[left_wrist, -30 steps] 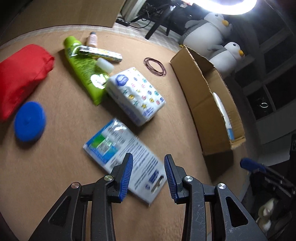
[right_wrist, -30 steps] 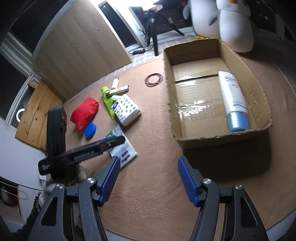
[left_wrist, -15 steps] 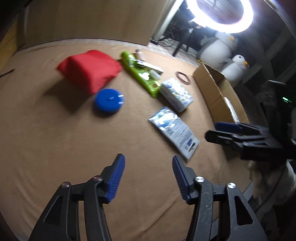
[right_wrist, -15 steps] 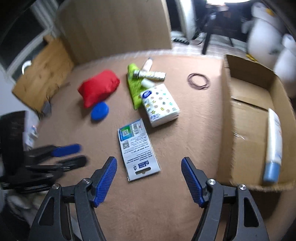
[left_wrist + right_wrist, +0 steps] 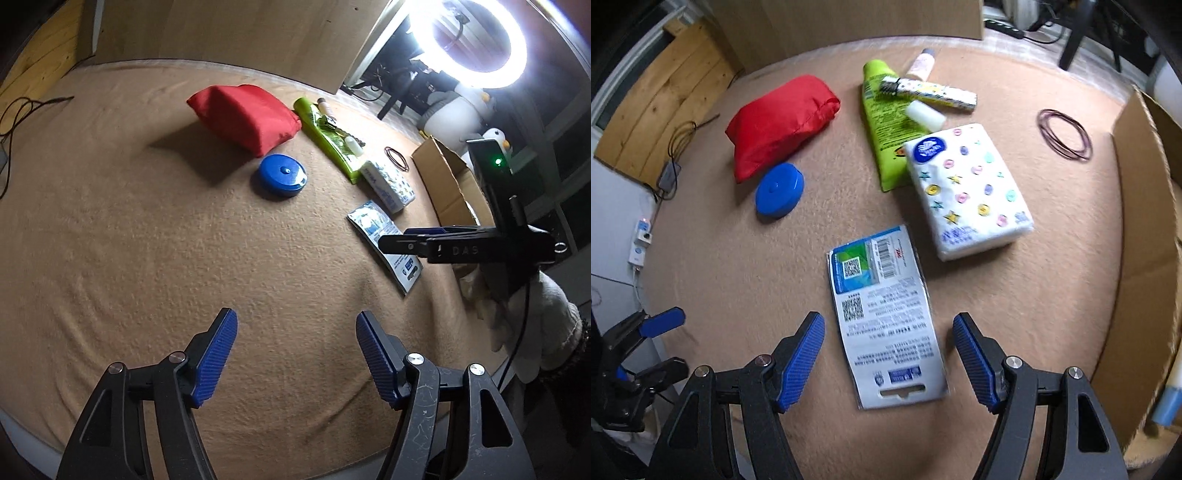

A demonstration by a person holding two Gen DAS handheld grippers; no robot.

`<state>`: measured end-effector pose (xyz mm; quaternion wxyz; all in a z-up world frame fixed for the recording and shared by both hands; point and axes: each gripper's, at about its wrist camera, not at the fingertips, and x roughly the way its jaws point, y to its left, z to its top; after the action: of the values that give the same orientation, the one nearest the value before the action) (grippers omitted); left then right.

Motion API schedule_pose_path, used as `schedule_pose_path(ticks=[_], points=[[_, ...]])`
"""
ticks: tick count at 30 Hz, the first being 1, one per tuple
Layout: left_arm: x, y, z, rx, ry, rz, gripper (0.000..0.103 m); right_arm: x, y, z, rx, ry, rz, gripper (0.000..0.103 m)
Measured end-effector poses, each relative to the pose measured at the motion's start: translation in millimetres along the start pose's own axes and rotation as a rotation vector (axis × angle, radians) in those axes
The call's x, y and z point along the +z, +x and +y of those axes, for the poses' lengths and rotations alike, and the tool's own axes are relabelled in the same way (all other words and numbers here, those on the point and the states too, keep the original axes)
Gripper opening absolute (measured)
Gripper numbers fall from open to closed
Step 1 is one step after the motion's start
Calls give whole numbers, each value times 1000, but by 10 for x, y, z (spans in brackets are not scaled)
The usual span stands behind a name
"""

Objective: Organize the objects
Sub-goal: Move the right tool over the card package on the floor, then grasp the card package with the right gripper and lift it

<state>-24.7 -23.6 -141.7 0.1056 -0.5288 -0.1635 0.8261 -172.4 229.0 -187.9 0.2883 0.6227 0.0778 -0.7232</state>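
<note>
The right hand-held gripper is hanging wide open over the flat printed packet, whose lower end is lying in the gap between the blue pads with neither pad touching it. The left hand-held gripper is standing wide as well, its jaws having just been opening, with only bare tan counter between them at the bottom of the frame. In the right wrist view the packet is sitting at centre, the white tissue pack just up and right of it, and the green tube beyond that with a patterned tube lying across it. The red pouch is resting at upper left with the blue round case just below it. The ring of thin bands is lying at upper right, near the open cardboard box along the right edge.
</note>
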Motion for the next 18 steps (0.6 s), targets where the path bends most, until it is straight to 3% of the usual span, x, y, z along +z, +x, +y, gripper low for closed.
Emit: schedule_pose_path(ticks=[13,18], points=[[28,56,-6,-11,-7,15,70,2,158,327,-149,-168,54,68],[60,101,-36,-15,-3,20,70,-12,130,303,-159,-169,44,53]])
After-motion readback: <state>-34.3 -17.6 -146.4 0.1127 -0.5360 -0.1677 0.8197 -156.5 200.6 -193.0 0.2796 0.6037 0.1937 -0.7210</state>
